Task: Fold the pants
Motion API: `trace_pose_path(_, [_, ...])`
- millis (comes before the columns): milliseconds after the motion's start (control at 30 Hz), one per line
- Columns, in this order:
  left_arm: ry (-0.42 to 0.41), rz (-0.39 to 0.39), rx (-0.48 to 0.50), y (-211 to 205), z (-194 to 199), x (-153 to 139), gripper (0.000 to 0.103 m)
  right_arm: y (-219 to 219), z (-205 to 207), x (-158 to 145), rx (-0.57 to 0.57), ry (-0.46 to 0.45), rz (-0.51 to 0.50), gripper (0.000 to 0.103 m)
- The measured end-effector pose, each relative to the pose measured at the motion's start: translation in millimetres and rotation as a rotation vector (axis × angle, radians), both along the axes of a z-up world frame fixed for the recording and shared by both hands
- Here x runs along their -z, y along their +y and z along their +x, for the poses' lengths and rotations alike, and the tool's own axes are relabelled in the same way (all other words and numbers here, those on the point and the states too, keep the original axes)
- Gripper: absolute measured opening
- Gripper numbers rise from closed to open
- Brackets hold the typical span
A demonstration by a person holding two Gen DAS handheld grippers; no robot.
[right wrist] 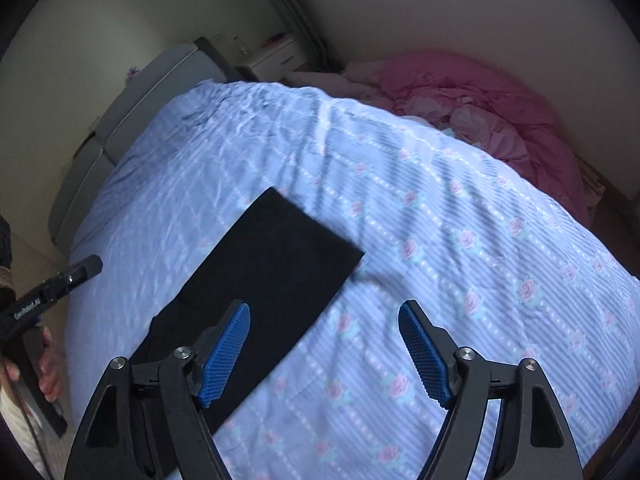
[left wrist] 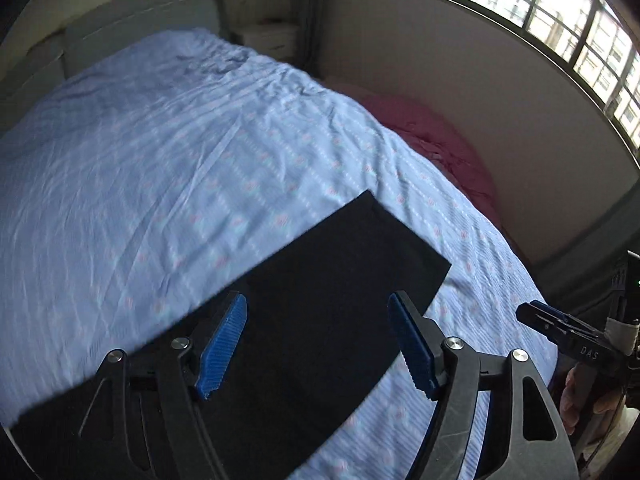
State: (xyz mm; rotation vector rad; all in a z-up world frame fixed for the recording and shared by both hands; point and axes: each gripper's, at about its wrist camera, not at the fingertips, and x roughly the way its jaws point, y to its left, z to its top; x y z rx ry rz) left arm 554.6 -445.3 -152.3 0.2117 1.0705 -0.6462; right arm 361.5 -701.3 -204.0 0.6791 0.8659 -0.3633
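Note:
Black pants (left wrist: 320,304) lie flat on the bed as a long, smooth, straight-edged strip, also seen in the right wrist view (right wrist: 272,280). My left gripper (left wrist: 318,344) is open and empty, hovering above the middle of the strip. My right gripper (right wrist: 324,352) is open and empty, above the sheet just beside the pants' right edge; its left finger overlaps the cloth in view. The right gripper also shows at the right edge of the left wrist view (left wrist: 560,328), and the left gripper at the left edge of the right wrist view (right wrist: 60,284).
The bed has a light blue striped sheet with pink roses (right wrist: 460,280). A pink quilt (right wrist: 500,120) is bunched at its far right side against the wall. A grey headboard (right wrist: 132,108), a white nightstand (right wrist: 276,54) and a window (left wrist: 560,20) lie beyond.

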Motion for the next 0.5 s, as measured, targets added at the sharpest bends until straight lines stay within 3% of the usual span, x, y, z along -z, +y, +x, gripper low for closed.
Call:
trace_pose_path(200, [0.041,0.026,-0.296,121,-86,-16,0.073,78,-6,-19,-0.271,0.011,0.024,0.078])
trace_pose_path(500, [-0.021,0.039,-0.694,276,-205,-44,0.075,210,-19,-50,-0.674,-0.013,-0.019,0.078])
